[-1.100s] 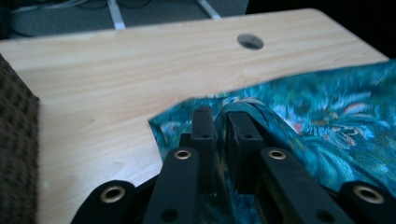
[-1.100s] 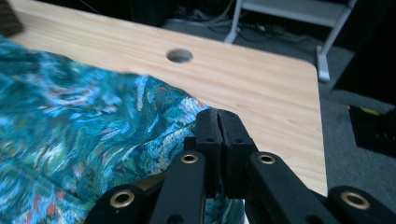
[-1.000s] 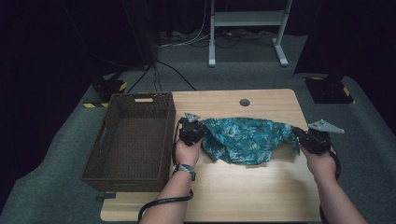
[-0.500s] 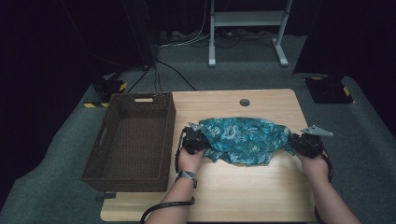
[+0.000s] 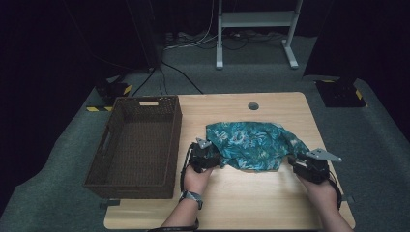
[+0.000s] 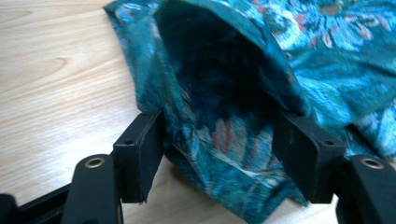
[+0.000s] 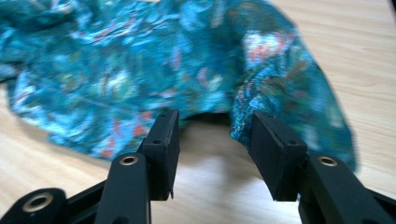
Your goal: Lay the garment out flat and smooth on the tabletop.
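We found the teal patterned cloth (image 5: pixel 254 145) lying bunched on the wooden table (image 5: pixel 241 198), right of the wicker basket (image 5: pixel 138 145). Our left gripper (image 6: pixel 219 144) sat at its left edge, jaws just opening, with a loose fold between them but not pinched. Our right gripper (image 7: pixel 212 144) at the right edge had also been opening, the cloth's hem just ahead of its parted jaws.

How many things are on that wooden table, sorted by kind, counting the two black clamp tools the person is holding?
Patterned teal cloth: 1
Brown woven basket: 1
Hand-held grippers: 2, the left gripper and the right gripper
Total: 4
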Available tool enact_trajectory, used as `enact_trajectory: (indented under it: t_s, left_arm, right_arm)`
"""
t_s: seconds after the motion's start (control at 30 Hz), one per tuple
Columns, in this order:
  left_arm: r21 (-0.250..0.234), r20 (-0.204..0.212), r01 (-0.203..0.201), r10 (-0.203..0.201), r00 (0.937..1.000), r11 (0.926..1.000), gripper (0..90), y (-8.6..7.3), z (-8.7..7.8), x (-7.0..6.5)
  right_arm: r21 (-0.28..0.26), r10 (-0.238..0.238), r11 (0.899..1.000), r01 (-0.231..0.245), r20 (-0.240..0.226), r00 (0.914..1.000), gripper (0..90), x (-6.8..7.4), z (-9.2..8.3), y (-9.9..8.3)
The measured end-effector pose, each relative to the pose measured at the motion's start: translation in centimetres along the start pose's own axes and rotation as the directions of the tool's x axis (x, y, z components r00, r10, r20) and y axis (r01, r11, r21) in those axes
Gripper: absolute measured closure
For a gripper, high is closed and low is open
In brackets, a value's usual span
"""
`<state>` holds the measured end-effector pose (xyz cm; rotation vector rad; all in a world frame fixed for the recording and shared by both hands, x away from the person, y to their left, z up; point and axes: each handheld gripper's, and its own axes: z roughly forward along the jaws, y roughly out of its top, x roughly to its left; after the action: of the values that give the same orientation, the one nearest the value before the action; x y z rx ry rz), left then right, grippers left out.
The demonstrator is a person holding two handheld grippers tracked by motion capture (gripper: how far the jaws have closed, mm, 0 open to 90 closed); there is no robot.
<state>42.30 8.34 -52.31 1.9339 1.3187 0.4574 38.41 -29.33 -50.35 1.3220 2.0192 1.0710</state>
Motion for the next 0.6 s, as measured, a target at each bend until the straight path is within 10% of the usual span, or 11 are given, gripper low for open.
enact_trajectory:
  t_s: [0.33,0.6]
  left_arm:
    - [0.030,0.023,-0.032,0.031,0.9993,0.9990,32.3,-0.6,1.0,-1.2]
    - [0.027,0.004,-0.092,0.092,0.9958,0.9954,55.9,-0.8,0.8,-1.4]
  right_arm:
    - [0.069,-0.014,0.997,0.018,-0.059,0.9982,49.8,3.0,2.7,-0.2]
    - [0.121,-0.022,0.992,0.028,-0.052,0.9984,60.1,3.6,4.7,-0.4]
